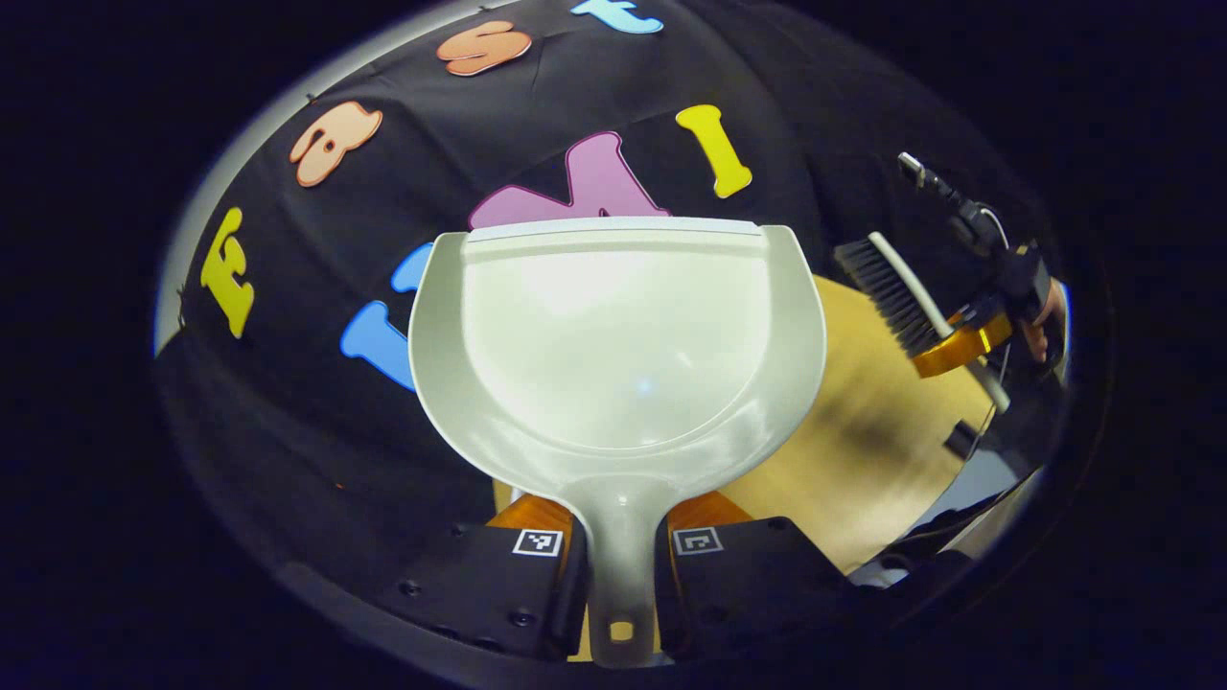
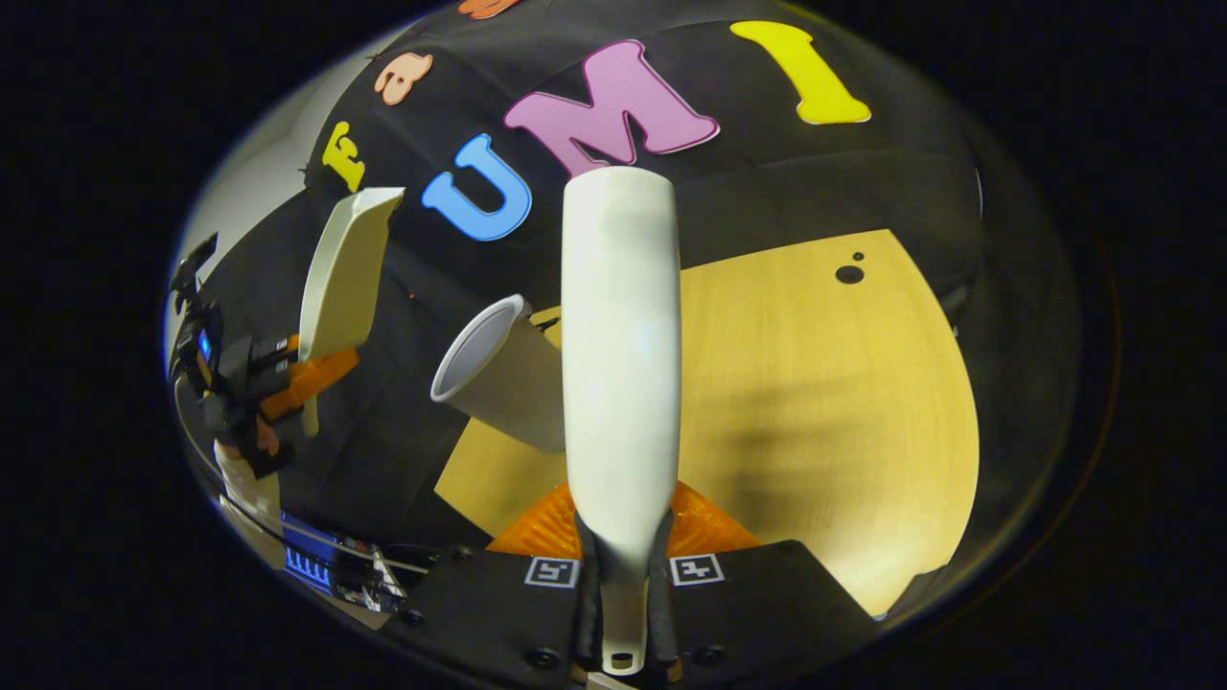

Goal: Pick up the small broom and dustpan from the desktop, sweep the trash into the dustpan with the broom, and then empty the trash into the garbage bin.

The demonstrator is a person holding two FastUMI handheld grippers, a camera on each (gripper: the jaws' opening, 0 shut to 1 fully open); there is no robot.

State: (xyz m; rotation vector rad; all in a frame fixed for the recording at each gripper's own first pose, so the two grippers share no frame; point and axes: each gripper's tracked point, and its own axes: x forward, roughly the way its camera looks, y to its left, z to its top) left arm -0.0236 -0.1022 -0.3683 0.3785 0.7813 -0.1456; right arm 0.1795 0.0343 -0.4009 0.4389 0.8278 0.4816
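We see the pale dustpan (image 1: 613, 335) raised off the wooden desktop (image 1: 863, 450), the white-backed, dark-bristled broom (image 1: 896, 292) lifted above it, and the white bin (image 2: 498, 379) standing at its edge.

Dustpan (image 1: 613, 335): glossy smooth plastic w/ glare. Broom (image 2: 621, 364): smooth satin plastic back; bristles (image 1: 877, 287) matt, at 3 o'clock. Counter (image 2: 824, 402): smooth pale wood grain. Bin (image 2: 503, 379): matt.

Worktop (image 2: 824, 402): pale wood-grain, lit from above, soft shadows across middle. White bin (image 2: 498, 379) at near-left edge, seemingly standing on it, base hidden. Two small dark specks (image 2: 849, 273) lying near far edge, one larger, close together. Nature of specks unclear.
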